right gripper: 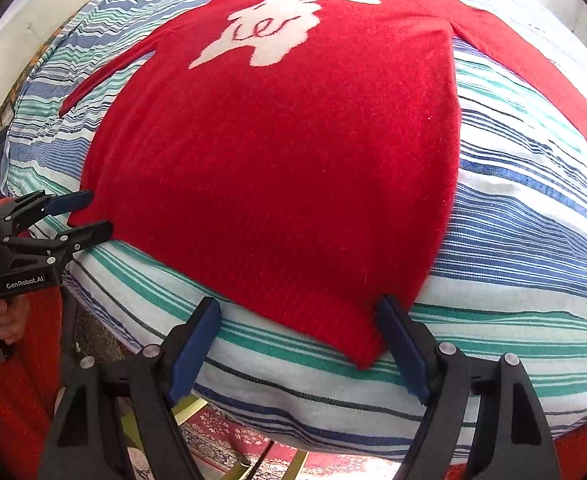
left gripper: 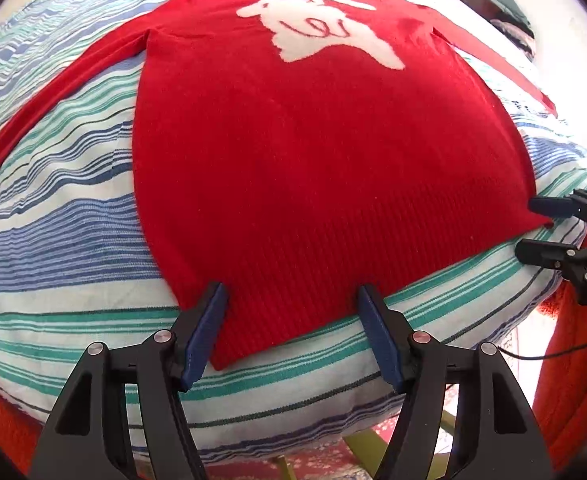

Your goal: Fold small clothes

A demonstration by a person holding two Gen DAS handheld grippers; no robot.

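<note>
A red knit sweater [left gripper: 301, 152] with a white animal design lies flat, front up, on a striped cloth, sleeves spread out; it also shows in the right wrist view [right gripper: 285, 152]. My left gripper [left gripper: 293, 304] is open, its jaws either side of the sweater's near left hem corner. My right gripper [right gripper: 299, 320] is open at the near right hem corner. Each gripper shows in the other's view: the right gripper [left gripper: 533, 226] and the left gripper [right gripper: 93, 214], both open at the hem's corners. Neither holds cloth.
The striped blue, green and white cloth [left gripper: 73, 216] covers a padded surface whose near edge [right gripper: 333, 412] drops off just below the grippers. A patterned red rug [right gripper: 221, 428] lies on the floor below. Dark items [left gripper: 505, 8] sit at the far right.
</note>
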